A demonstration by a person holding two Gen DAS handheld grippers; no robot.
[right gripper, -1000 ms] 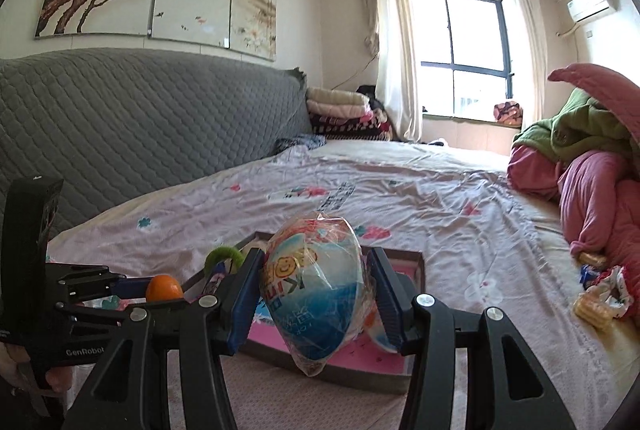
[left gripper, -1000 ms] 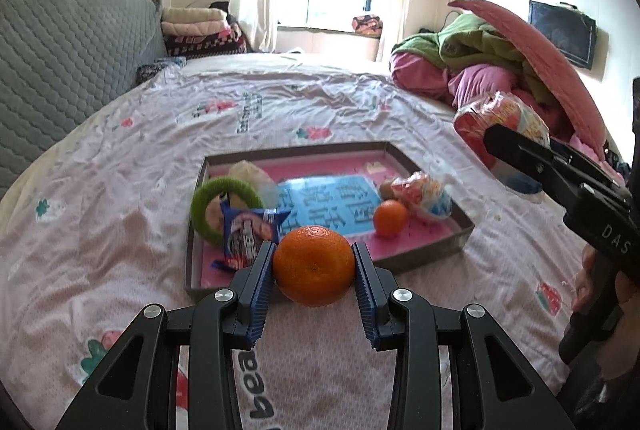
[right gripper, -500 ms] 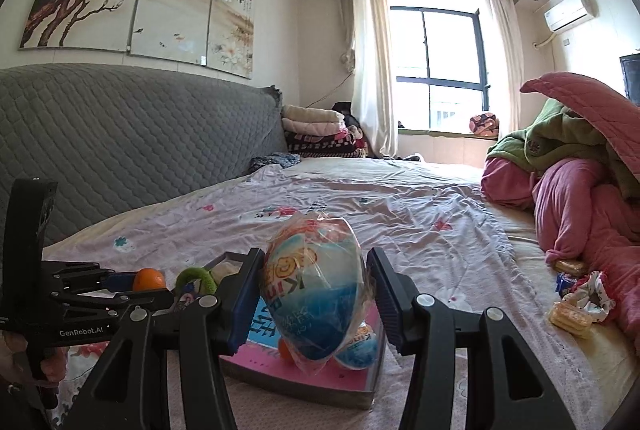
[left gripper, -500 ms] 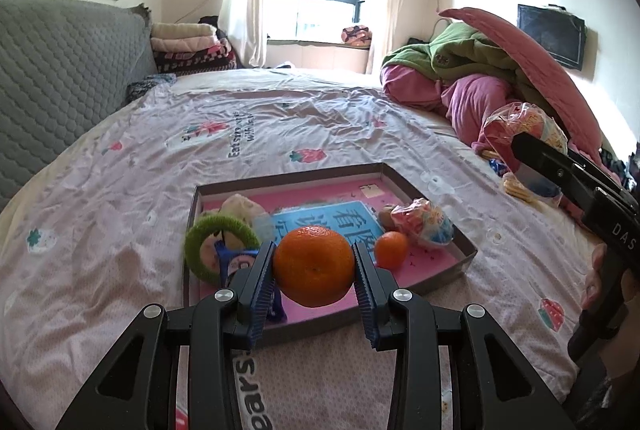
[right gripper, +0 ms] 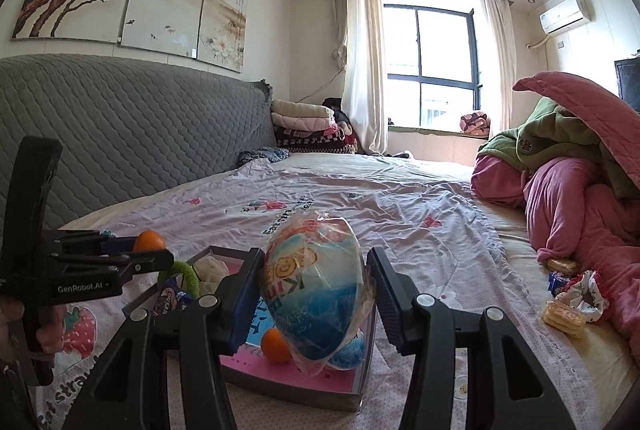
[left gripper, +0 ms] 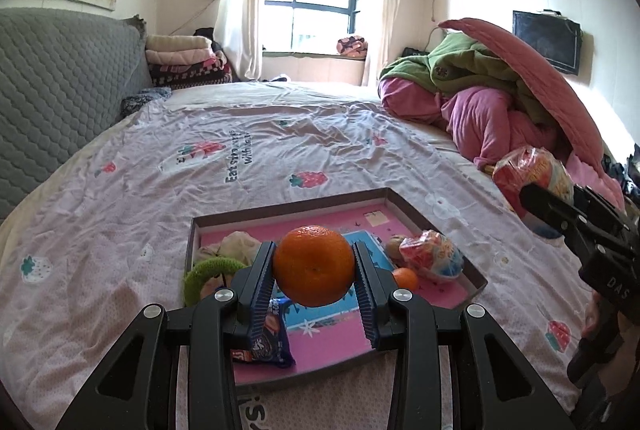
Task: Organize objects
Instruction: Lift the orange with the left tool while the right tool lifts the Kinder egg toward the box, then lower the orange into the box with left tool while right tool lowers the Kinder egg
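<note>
The orange [left gripper: 313,265] sits clamped between the blue pads of the left gripper [left gripper: 314,270], held up in the air over the near part of the tray [left gripper: 436,226]. Both pads press its sides, a firm grip. Over on the right, the right gripper [right gripper: 316,294] is closed on a wrapped egg [right gripper: 316,290], crinkly clear plastic with blue and orange print, and it too hangs above the tray, near its right end. From the left wrist view that egg shows at the far right edge, red and yellow, ahead of the black finger [left gripper: 560,209].

Down in the tray, a shallow box with a pink floor and a blue printed panel: a second egg [left gripper: 432,256] lies toward the right wall, a small orange [left gripper: 405,278] just beside it, touching or nearly so. At the left end a green ring [left gripper: 200,272] leans on a pale crumpled bundle [left gripper: 236,248], and a blue snack pack [left gripper: 268,340] lies at the front, partly hidden by the left finger.

The tray rests on a pink strawberry-print sheet [left gripper: 280,149]. A grey quilted headboard [right gripper: 120,133] runs along the left, folded blankets [right gripper: 308,125] stacked at its far end. To the right, a heap of pink and green bedding [left gripper: 500,97], with wafer packs [right gripper: 562,312] and a scrunchie [right gripper: 586,296] beside it.
</note>
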